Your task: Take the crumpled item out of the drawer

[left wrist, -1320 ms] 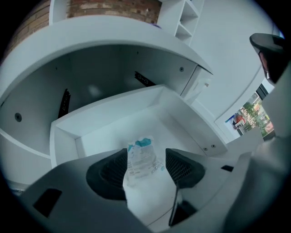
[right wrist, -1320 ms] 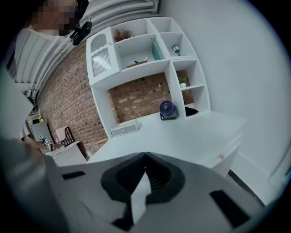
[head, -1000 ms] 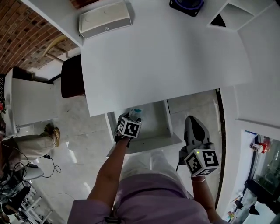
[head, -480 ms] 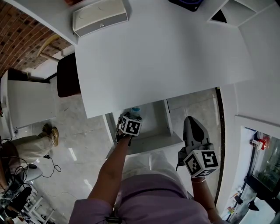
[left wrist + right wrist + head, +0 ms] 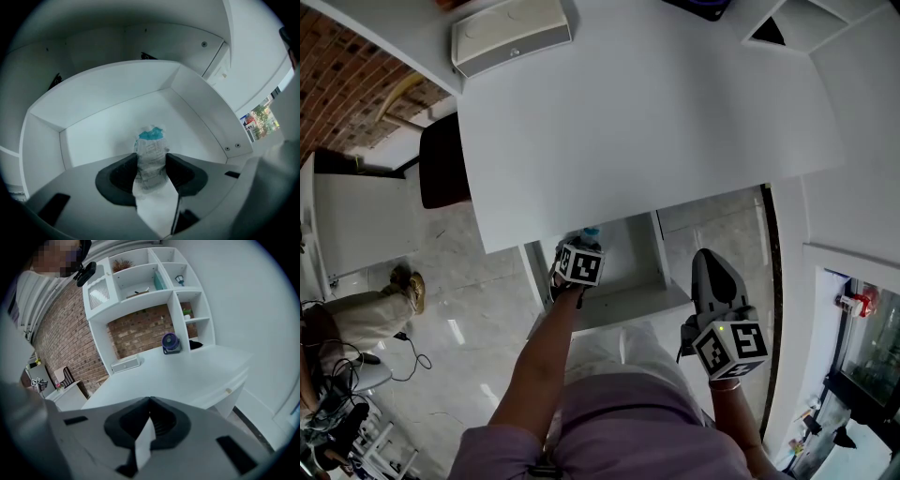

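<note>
Closing, the left tool [image 5: 151, 158] pinches the crumpled item [image 5: 150, 145]: white, printed, teal at its top.

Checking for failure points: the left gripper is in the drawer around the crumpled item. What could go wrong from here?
1. The jaws of the left gripper are closing on the item; crumpled and soft, it may squash and slip out on lifting.
2. The drawer is only partly out and the gripper sits by the desk edge, so a straight lift might hit the desk.
</note>
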The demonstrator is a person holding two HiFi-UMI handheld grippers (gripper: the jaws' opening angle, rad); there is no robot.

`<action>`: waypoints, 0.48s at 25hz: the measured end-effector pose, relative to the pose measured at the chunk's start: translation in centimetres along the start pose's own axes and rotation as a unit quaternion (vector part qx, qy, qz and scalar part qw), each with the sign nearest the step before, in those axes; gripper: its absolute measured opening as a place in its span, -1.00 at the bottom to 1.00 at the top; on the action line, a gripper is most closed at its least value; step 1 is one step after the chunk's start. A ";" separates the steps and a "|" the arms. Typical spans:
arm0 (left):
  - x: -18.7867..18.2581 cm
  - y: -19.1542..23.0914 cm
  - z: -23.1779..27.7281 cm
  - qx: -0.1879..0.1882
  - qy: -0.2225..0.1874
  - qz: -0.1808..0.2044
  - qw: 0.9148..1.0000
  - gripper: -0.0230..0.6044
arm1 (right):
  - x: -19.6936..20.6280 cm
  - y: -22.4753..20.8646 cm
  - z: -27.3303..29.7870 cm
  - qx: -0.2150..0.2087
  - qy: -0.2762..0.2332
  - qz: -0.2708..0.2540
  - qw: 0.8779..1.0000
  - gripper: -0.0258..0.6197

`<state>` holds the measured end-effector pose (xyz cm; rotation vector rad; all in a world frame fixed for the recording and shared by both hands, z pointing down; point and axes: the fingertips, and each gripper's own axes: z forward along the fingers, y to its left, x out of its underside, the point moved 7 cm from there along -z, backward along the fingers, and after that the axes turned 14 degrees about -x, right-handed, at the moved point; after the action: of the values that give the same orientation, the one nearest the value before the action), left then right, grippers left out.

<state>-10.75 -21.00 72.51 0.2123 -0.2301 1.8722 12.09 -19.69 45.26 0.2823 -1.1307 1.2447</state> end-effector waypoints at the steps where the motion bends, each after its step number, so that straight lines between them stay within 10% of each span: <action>1: 0.0 -0.1 0.0 0.001 0.000 0.002 1.000 -0.31 | 0.1 0.0 -0.1 0.000 0.000 0.000 1.000 -0.91; 12: 0.0 -1.2 -1.1 0.006 -0.012 0.028 1.000 -0.49 | 0.2 0.5 -0.5 -0.013 0.000 -0.006 1.000 -0.91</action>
<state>-9.65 -20.34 71.51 0.2392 -0.2429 1.9274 11.96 -19.05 44.96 0.2696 -1.1436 1.2172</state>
